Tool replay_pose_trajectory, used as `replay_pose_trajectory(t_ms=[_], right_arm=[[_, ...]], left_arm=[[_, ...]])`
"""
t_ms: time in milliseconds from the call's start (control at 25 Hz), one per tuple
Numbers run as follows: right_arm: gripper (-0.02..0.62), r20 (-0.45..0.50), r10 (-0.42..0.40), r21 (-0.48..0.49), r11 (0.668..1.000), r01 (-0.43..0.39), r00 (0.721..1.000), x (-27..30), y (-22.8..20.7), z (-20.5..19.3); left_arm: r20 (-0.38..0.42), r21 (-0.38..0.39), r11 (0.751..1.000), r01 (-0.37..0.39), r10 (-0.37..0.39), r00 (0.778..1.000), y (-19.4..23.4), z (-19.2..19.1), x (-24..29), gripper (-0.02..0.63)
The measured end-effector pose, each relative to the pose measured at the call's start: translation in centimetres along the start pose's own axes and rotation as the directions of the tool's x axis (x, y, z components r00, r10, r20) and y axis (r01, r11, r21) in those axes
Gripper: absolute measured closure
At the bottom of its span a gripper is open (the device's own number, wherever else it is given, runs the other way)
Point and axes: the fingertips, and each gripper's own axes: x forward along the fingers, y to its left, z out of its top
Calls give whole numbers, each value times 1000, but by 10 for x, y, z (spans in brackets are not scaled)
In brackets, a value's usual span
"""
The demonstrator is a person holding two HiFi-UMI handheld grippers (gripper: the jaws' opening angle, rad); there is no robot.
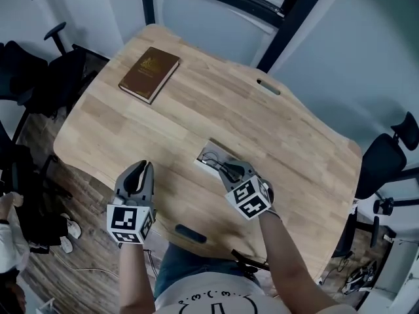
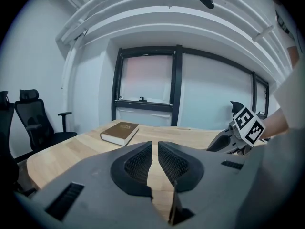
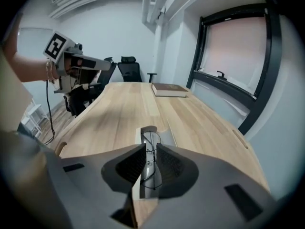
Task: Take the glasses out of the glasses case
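Observation:
An open white glasses case (image 1: 204, 151) lies on the wooden table (image 1: 275, 129) with thin black wire glasses (image 1: 213, 157) in it. My right gripper (image 1: 230, 170) is down on the case's near end. In the right gripper view its jaws (image 3: 151, 149) are nearly together on either side of the glasses (image 3: 151, 138), over the case (image 3: 165, 138). My left gripper (image 1: 139, 173) hovers near the table's front left edge, apart from the case, its jaws (image 2: 155, 149) nearly together with nothing between them. The left gripper view catches the right gripper (image 2: 224, 142) at its right edge.
A brown book (image 1: 149, 74) lies at the table's far left; it also shows as the book (image 2: 120, 131) and the book (image 3: 169, 89). Black office chairs stand left (image 1: 39, 77) and right (image 1: 386, 159) of the table. A cable slot (image 1: 268, 87) is cut near the far edge.

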Motion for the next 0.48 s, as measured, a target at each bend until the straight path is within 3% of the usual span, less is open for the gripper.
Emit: replay_pose_trajectory(t_ms=[240, 480], right_arm=[[477, -171, 64, -83, 993, -79, 983, 27, 3, -20], [480, -268, 46, -152, 984, -89, 962, 36, -4, -21]], left_arm=[[-16, -3, 1000, 11, -11, 1000, 11, -4, 11, 568], [-32, -16, 1000, 18, -18, 999, 20, -9, 20, 568]])
